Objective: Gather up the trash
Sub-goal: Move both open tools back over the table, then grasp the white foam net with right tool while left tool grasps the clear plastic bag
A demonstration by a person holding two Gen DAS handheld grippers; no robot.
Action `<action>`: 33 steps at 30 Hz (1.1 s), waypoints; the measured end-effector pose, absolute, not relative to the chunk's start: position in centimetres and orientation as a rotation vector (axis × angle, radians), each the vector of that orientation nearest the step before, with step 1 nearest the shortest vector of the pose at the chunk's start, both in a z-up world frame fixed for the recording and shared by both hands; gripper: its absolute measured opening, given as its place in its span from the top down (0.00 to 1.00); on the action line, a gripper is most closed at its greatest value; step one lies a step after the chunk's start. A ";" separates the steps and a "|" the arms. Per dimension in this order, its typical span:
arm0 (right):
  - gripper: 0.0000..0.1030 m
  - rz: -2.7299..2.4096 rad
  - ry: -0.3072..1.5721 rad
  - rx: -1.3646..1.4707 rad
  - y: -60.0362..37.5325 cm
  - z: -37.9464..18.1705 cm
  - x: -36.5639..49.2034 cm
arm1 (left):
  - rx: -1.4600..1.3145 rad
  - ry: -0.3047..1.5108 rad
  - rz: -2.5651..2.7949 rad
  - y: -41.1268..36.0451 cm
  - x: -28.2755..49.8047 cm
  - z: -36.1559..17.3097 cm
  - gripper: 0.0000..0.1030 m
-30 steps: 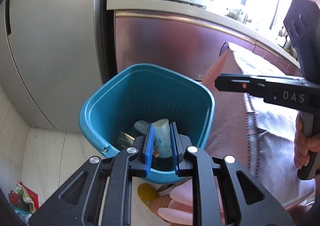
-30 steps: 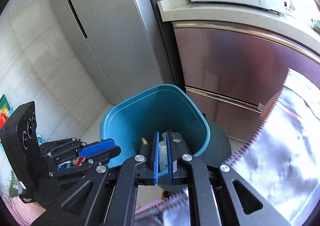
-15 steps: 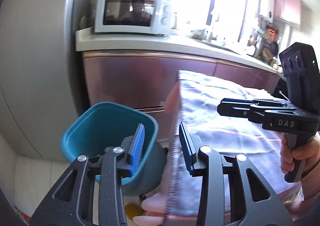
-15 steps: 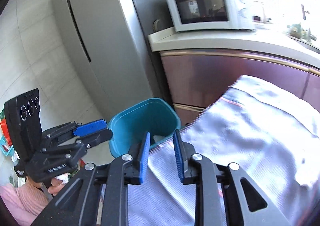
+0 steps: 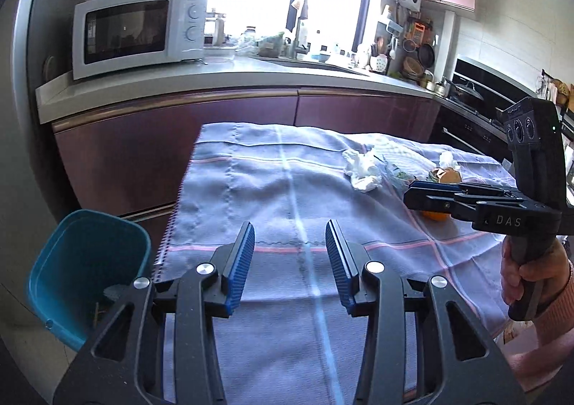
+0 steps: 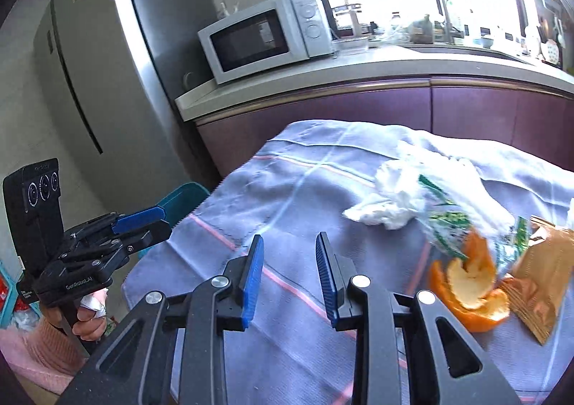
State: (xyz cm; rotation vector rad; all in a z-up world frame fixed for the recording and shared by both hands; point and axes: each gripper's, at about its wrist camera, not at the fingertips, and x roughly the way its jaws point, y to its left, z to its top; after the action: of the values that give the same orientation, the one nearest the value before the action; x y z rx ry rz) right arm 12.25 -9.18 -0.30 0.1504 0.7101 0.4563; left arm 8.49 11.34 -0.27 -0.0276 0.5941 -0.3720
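Two sets of blue-padded fingers hang over the cloth-covered surface [image 5: 287, 189], both spread apart and holding nothing. From the left wrist view, the left gripper [image 5: 290, 254] sits above the near edge of the lavender tablecloth, with the teal trash bin [image 5: 86, 272] down on the floor just beside the surface's left edge; some scraps lie in its bottom. Farther right on the cloth lies a crumpled white tissue [image 5: 362, 171], and beyond it the right gripper [image 5: 412, 193] reaches in from the side, partly covering an orange peel [image 5: 434, 215]. A white microwave [image 5: 136, 31] stands on the counter behind.

From the right wrist view, the right gripper [image 6: 290, 268] hovers over bare cloth. To its right the trash is bunched together: the tissue [image 6: 391, 196], a clear green-printed plastic wrapper [image 6: 448, 222], the orange peel [image 6: 470, 286] and a brown paper wrapper [image 6: 541, 275] touching one another. The left gripper [image 6: 158, 220] shows at the left, in front of the bin [image 6: 183, 196].
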 end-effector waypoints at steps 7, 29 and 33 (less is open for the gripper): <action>0.73 0.315 0.664 0.165 -15.0 0.0 12.1 | 0.006 0.636 -0.478 6.4 11.1 -0.8 0.60; 0.65 0.204 0.703 -0.008 -18.3 -2.2 17.9 | -0.049 0.855 -0.680 -7.0 21.4 -3.7 0.60; 0.66 0.209 0.701 -0.011 -18.6 -2.2 18.2 | -0.066 0.894 -0.673 -8.0 23.1 -4.8 0.60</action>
State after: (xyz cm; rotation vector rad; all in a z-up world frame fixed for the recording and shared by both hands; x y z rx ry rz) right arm 18.18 -18.60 -2.18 -0.0111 0.7010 0.2087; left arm 23.10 -8.03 -4.75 -0.0664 0.8936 -0.6734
